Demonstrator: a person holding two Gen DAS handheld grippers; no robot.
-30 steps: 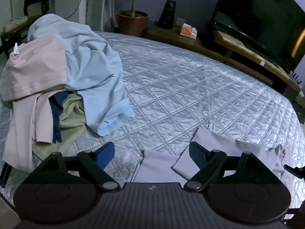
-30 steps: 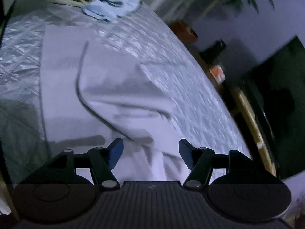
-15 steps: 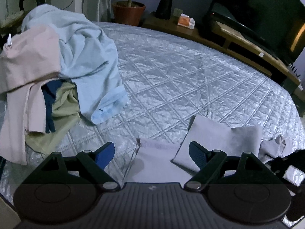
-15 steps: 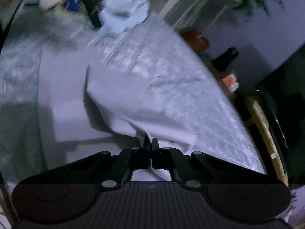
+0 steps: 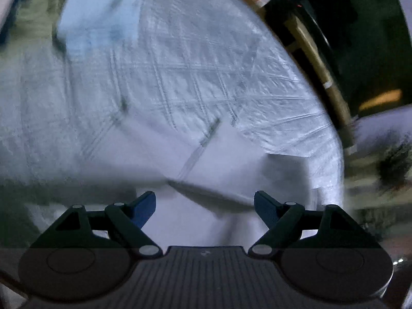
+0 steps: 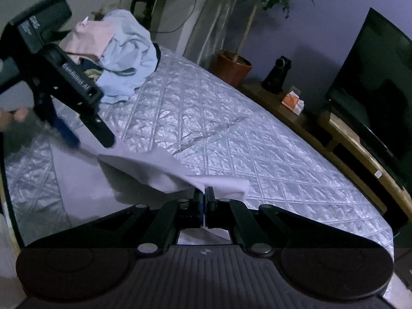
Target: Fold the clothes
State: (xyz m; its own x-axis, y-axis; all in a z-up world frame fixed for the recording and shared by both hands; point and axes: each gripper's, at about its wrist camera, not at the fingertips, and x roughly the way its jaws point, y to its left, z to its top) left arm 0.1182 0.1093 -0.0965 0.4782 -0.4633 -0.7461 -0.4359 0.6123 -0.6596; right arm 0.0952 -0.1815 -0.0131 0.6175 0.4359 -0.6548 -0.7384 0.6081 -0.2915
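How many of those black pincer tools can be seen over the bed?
2. The right tool sits nearest the camera, shut on a corner of the grey garment. The left tool reaches down at far left, open over the same garment.

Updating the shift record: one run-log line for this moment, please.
stage: folding grey garment | right tongs: shut on garment edge, lifted | left tongs: closing, apart over garment, not gripping | clothes pile: untouched

The right gripper (image 6: pixel 205 193) sits clamped at lower centre, while the left gripper (image 5: pixel 204 207), at lower centre, is closing, nothing pressed between its pads.
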